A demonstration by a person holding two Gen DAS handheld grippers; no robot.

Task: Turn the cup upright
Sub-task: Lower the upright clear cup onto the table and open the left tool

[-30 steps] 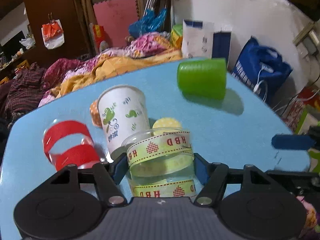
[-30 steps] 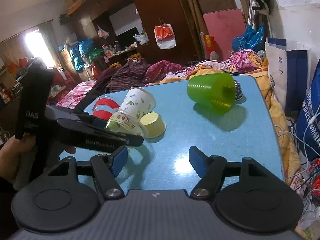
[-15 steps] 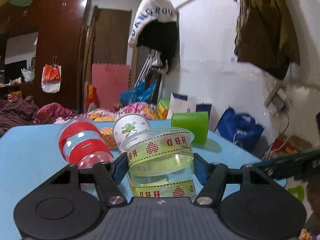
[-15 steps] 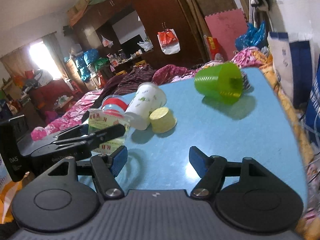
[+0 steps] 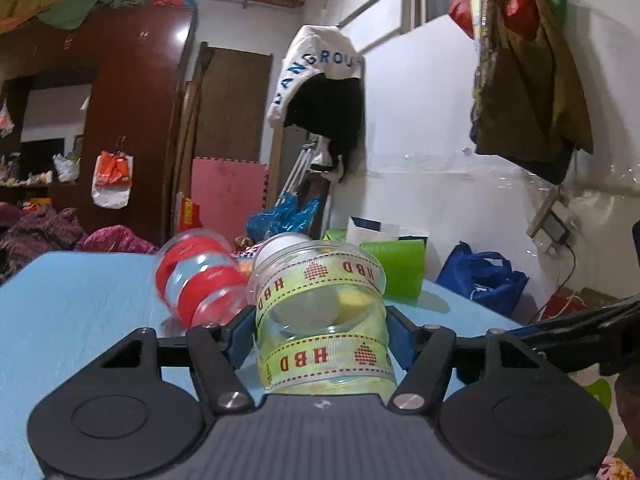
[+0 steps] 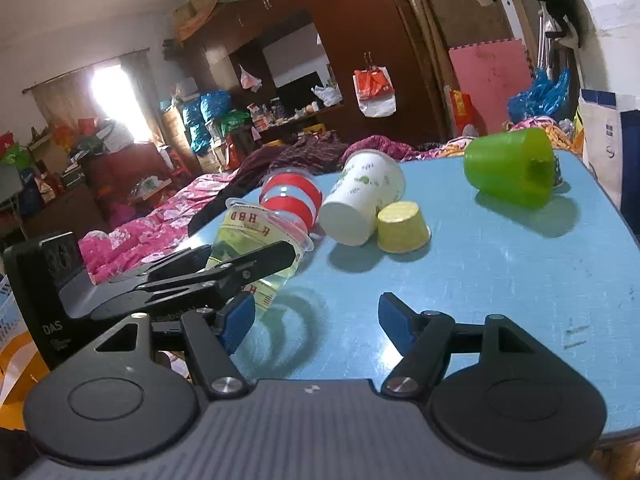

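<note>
Since a second ago the left gripper [image 5: 322, 332] has tipped its view from looking down on the table [image 6: 500, 272] to looking level across it, carrying the clear ribbon cup [image 5: 320, 320] with it, while the right gripper [image 6: 316, 320] has hardly shifted; the table fills the middle of the right wrist view, blue and cluttered, with the green cup [image 6: 508, 168] lying on its side at the upper right, the white paper cup [image 6: 360, 200] also on its side at centre, the red-striped clear cup [image 6: 292, 196] just left of it, and the small yellow cup [image 6: 402, 226] mouth-down and touching the paper cup; the ribbon cup sits at centre left of that view, lifted and leaning, its rim pointing up and away from the handle, so I judge the flip about half done: grasp and lift are finished, while the rest of the rotation and the setting down on its base remain; the left gripper is clamped on the ribbon cup's lower body, one blue pad on each side, held low and nearly level near the table's near edge; the right gripper hangs low over the near edge with its fingers spread wide and nothing between them.
</note>
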